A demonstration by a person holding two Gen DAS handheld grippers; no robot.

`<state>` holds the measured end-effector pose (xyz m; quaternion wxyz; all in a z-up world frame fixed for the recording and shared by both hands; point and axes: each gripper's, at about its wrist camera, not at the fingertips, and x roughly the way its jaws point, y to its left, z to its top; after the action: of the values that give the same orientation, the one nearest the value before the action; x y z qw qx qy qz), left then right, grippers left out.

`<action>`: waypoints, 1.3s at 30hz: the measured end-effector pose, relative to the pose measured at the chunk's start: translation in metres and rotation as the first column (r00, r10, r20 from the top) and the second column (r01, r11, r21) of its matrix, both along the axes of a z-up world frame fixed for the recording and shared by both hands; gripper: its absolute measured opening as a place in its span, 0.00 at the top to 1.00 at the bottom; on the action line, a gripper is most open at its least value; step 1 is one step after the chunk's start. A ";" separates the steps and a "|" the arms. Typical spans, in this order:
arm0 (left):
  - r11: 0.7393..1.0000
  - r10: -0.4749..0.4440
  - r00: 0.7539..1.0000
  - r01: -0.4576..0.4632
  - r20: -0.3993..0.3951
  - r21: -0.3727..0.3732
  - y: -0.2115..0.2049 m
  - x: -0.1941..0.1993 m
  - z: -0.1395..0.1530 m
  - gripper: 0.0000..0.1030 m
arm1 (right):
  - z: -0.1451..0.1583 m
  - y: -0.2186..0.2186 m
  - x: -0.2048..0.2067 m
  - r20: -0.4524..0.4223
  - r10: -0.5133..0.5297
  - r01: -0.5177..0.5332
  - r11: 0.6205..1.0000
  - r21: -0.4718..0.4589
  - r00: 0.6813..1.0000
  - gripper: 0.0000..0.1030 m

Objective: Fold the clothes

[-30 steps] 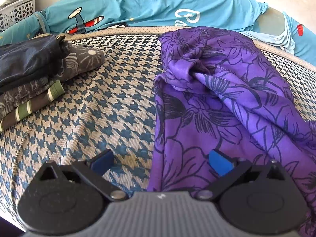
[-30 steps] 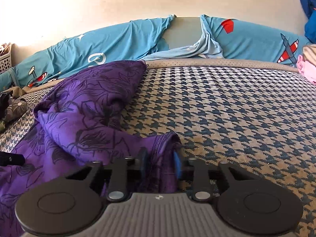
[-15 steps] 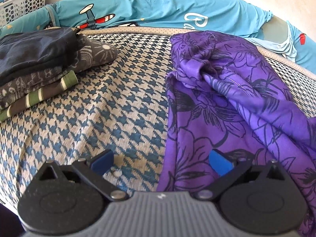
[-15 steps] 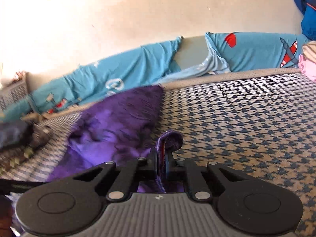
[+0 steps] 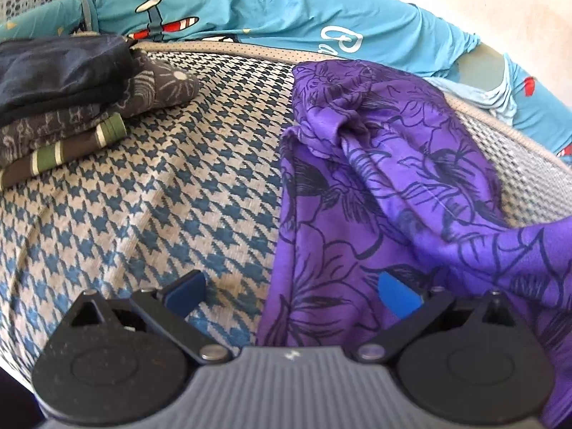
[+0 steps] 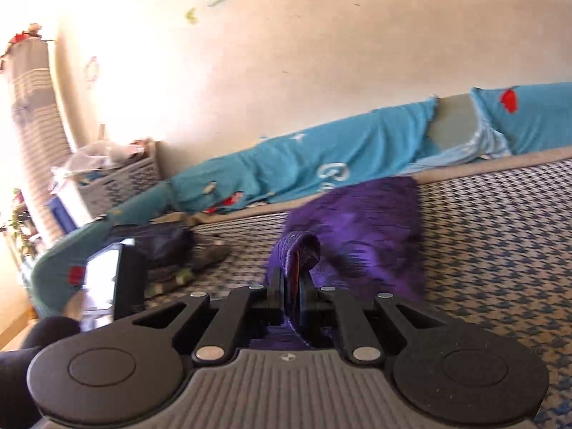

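Nearest the right wrist camera, the right gripper (image 6: 292,286) was clenched on a small fold of the purple floral garment (image 6: 357,236); the pinched loop of cloth stood up between the two black fingers, showing a reddish inner side, and the rest of the fabric trailed away from it across the bed, blurred in that view. The left gripper (image 5: 291,291) hung released, its blue pads (image 5: 393,295) spread wide, one over the bare houndstooth bed cover (image 5: 178,207) and the other over the near edge of the garment (image 5: 375,186), not pressing on it.

The garment was deep violet printed with dark line-drawn flowers. It lay crumpled on the right half of the bed in the left view, flat near the gripper, bunched into twisted folds at its middle, with one part lifted off to the right. Well apart to the left sat a stack of folded clothes (image 5: 71,96), dark on top, striped at the bottom. Beyond ran turquoise bedding (image 5: 268,14) with aeroplane prints, a basket (image 6: 121,178) and the pale wall (image 6: 321,71).
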<state>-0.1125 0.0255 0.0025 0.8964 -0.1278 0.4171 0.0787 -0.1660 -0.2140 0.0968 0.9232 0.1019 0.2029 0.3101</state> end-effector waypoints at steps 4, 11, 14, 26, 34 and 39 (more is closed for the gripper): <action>0.994 0.002 1.000 0.000 0.021 -0.114 0.010 -0.004 0.003 0.00 | 0.008 0.010 -0.015 0.007 0.063 -0.064 0.998 0.026 0.998 0.91; 0.929 0.032 0.998 -0.007 0.062 -0.370 0.039 -0.013 0.007 0.00 | 0.007 0.031 -0.029 0.011 0.164 -0.164 0.986 0.024 0.986 0.91; 0.912 0.041 0.996 -0.004 0.083 -0.409 0.049 -0.017 0.011 0.00 | 0.003 0.042 -0.033 0.012 0.207 -0.207 0.978 0.006 0.978 0.91; 0.894 0.167 0.982 -0.114 0.088 -0.432 0.089 -0.037 0.024 0.00 | -0.039 0.091 -0.037 -0.059 0.341 -0.346 0.932 -0.108 0.938 0.91; 0.900 0.178 0.981 -0.133 0.072 -0.415 0.096 -0.039 0.022 0.00 | -0.078 0.118 -0.029 -0.151 0.383 -0.408 0.890 -0.205 0.911 0.91; 0.909 0.155 0.986 -0.117 0.065 -0.399 0.088 -0.037 0.019 0.00 | -0.097 0.130 -0.028 -0.191 0.395 -0.437 0.846 -0.305 0.899 0.87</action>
<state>-0.1490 0.1131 0.0219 0.8636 -0.3377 0.3712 0.0492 -0.1935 -0.0843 -0.0003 0.8233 -0.0870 0.3261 0.4564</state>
